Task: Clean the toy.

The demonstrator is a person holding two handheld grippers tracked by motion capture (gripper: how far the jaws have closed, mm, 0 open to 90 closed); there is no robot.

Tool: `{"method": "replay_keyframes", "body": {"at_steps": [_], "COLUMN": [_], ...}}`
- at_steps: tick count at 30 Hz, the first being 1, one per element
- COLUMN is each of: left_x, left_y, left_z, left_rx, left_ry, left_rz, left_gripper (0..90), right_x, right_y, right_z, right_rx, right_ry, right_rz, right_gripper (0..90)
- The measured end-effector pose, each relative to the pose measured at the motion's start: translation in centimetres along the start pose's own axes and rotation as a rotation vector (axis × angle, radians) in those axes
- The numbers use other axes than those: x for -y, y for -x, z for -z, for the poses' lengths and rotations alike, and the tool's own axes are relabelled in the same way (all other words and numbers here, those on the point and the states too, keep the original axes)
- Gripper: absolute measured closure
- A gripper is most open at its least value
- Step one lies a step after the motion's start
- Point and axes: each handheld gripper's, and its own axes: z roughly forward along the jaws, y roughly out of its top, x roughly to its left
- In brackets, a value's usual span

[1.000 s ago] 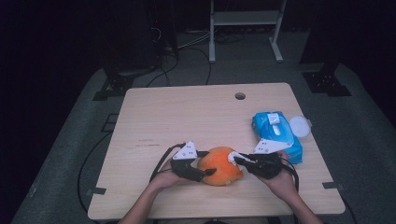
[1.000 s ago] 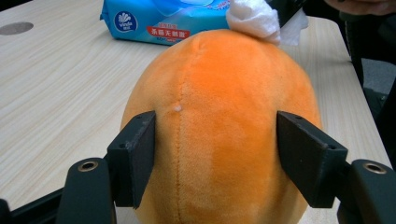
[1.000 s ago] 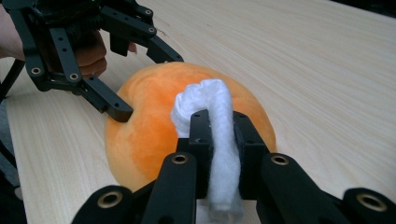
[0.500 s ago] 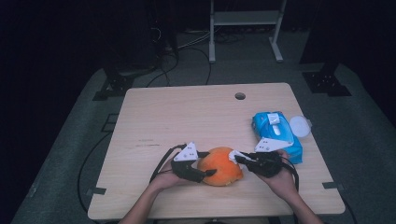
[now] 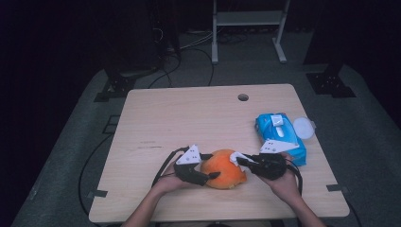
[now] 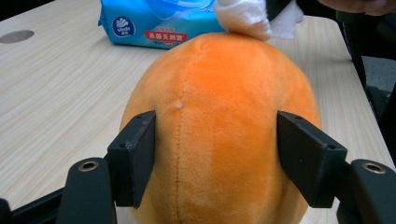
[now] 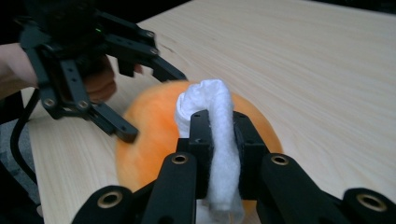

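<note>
Orange plush toy (image 5: 223, 169) clamped by left gripper (image 5: 208, 176), white wipe (image 7: 211, 135) pinched in right gripper (image 7: 219, 144) (wipes pack (image 5: 280, 137) just beyond).

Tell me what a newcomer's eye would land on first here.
The round orange plush toy at the near edge of the light wooden table, clamped by the left gripper. Next, the white tissue wad that the right gripper presses on its top. A blue wet-wipe pack lies to the right.

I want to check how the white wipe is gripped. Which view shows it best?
The right gripper view: the right claw pinches the white wipe against the orange plush. The left gripper view catches its tip; the high view, a speck.
</note>
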Motion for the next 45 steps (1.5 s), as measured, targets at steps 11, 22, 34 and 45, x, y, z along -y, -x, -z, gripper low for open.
{"method": "replay_keyframes", "body": {"at_steps": [11, 22, 34, 45], "left_x": [0.3, 0.1, 0.5, 0.4], "left_y": [-0.3, -0.3, -1.3, -1.1], "left_z": [0.1, 0.0, 0.6, 0.5], "left_rx": [0.005, 0.004, 0.006, 0.007], "left_ry": [0.017, 0.001, -0.007, -0.004], "left_rz": [0.028, 0.017, 0.097, 0.087], "left_gripper": [30.2, 29.9, 29.4, 28.9], "right_x": [1.3, 0.5, 1.5, 2.3], "right_y": [1.9, 0.5, -1.6, 1.2], "right_z": [-0.1, -0.4, 1.2, 0.7], "right_rx": [0.073, 0.043, -0.020, 0.067], "right_ry": [-0.026, -0.007, -0.050, -0.126], "right_rz": [-0.079, -0.035, 0.029, -0.038], "right_gripper": [79.6, 79.6, 79.9, 80.1]}}
